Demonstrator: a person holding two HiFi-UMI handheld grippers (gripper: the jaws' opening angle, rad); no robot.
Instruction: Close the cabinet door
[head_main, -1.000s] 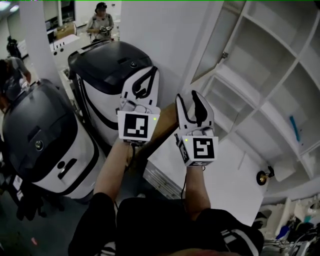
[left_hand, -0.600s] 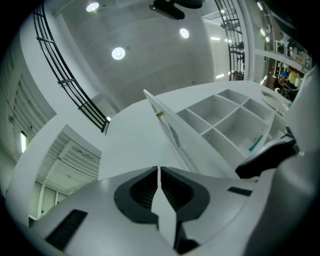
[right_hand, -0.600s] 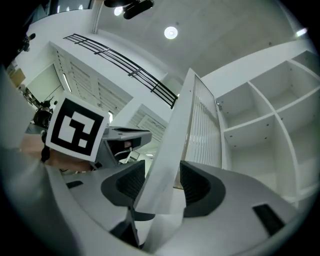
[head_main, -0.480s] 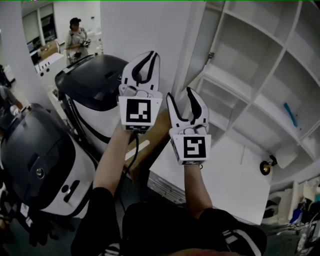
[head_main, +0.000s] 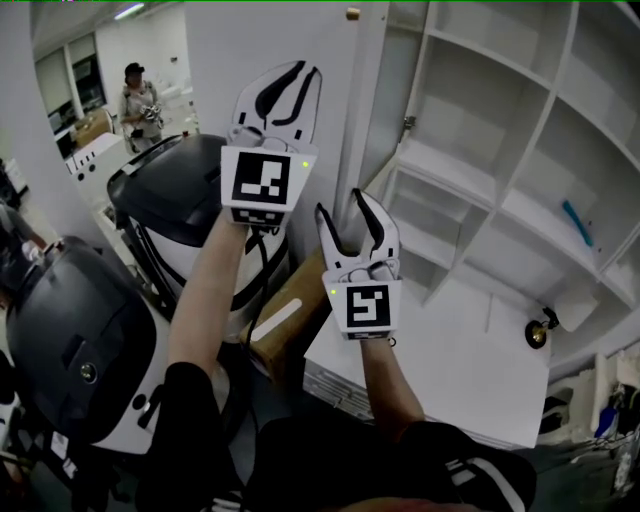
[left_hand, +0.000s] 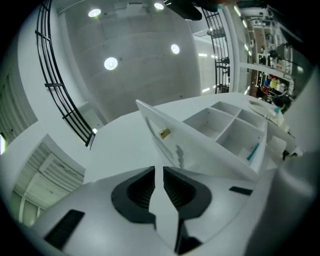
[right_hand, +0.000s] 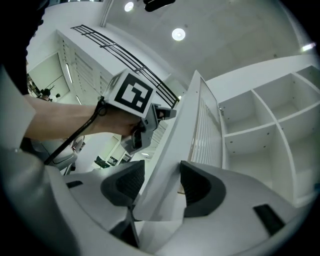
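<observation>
The white cabinet door (head_main: 345, 110) stands swung open.

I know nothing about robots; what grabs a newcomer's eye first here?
Two white grippers are held up mid-picture: the left gripper higher, jaws shut; the right gripper lower, its jaws just opened around the edge of the open cabinet door. Bare white shelves fill the right, and a black-lidded machine stands at left.

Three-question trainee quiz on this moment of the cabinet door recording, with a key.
1. True or false: the cabinet door is fully closed.
2. What stands between the right gripper jaws? A) the door's edge B) a blue tool C) nothing
3. Which gripper is higher in the head view?
Key: 1 false, it stands open. 2 A; the jaws have just been opening and straddle it. 3 the left gripper.
</observation>
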